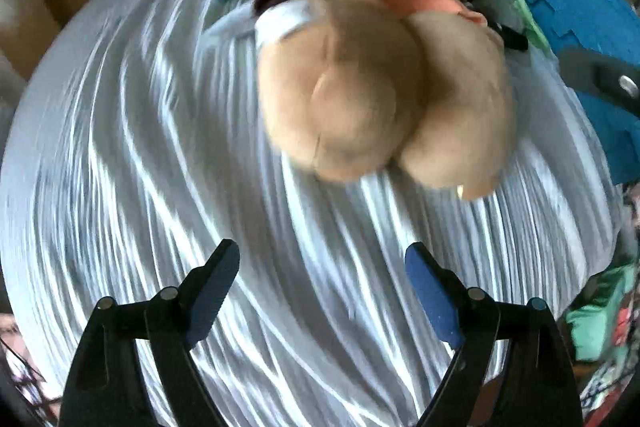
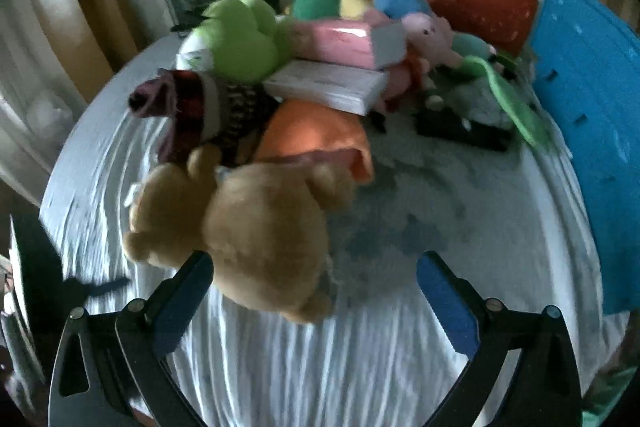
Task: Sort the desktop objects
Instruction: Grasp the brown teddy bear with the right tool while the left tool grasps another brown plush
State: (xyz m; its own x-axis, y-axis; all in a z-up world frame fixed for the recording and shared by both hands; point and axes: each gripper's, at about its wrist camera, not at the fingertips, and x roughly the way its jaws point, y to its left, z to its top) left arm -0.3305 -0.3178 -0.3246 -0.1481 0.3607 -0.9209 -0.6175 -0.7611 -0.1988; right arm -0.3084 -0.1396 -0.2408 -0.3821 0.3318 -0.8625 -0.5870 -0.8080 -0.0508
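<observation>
**Inspector:** Your left gripper (image 1: 322, 291) has its jaws spread wide with nothing between them; only the wrinkled white cloth (image 1: 120, 147) shows in the gap. The right gripper (image 2: 314, 297) is equally wide and holds nothing, though the tan plush bear (image 2: 244, 227) lies just beside its left finger.

**Operator:** So where is the bear relative to the pile?

**Inspector:** It is at the near edge of the heap, against the orange plush (image 2: 316, 135), with the dark knitted garment (image 2: 200, 107) and the stacked books (image 2: 336, 87) behind it. I judge three risks. Both your grippers face the same bear, so they may collide. If you close on it at an angle, the soft body could slip out. If you pull it away, you could drag the orange plush and unsettle the books above.
</observation>
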